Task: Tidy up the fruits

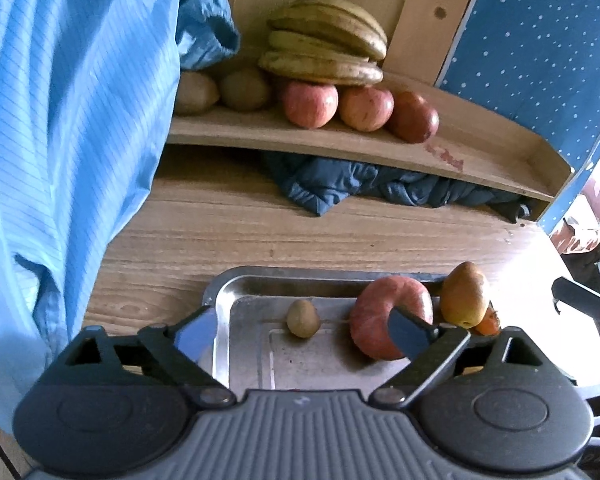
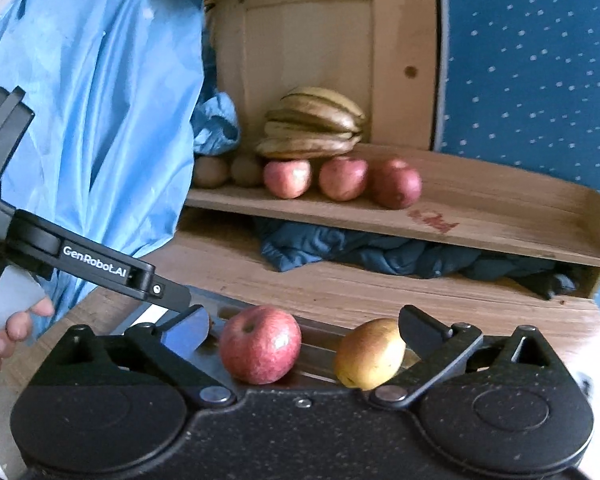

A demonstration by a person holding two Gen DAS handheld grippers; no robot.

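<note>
Bananas (image 1: 326,40) and three apples (image 1: 358,110) already sit on the shelf (image 1: 500,152) beyond both gaping, empty tools — left tool (image 1: 300,330), right tool (image 2: 304,330) — while a kiwi (image 1: 303,318), red apple (image 1: 384,314) and pear (image 1: 464,294) remain on the tray (image 1: 236,308) just ahead.

This looks like a lived-in home corner rather than a lab or shop. A wood-grain worktop (image 1: 228,220) carries a plain metal baking tray (image 1: 244,292), and behind it stands an unfinished wooden shelf (image 2: 500,216) with a red scribble on its board. Bananas (image 1: 328,40) and apples (image 1: 358,108) sit loose on that shelf. A dark blue quilted garment (image 1: 380,184) is stuffed underneath it. Blue fabric with white dots (image 2: 532,60) hangs beside it, and a light blue striped garment (image 1: 68,100) hangs on the other side.
</note>
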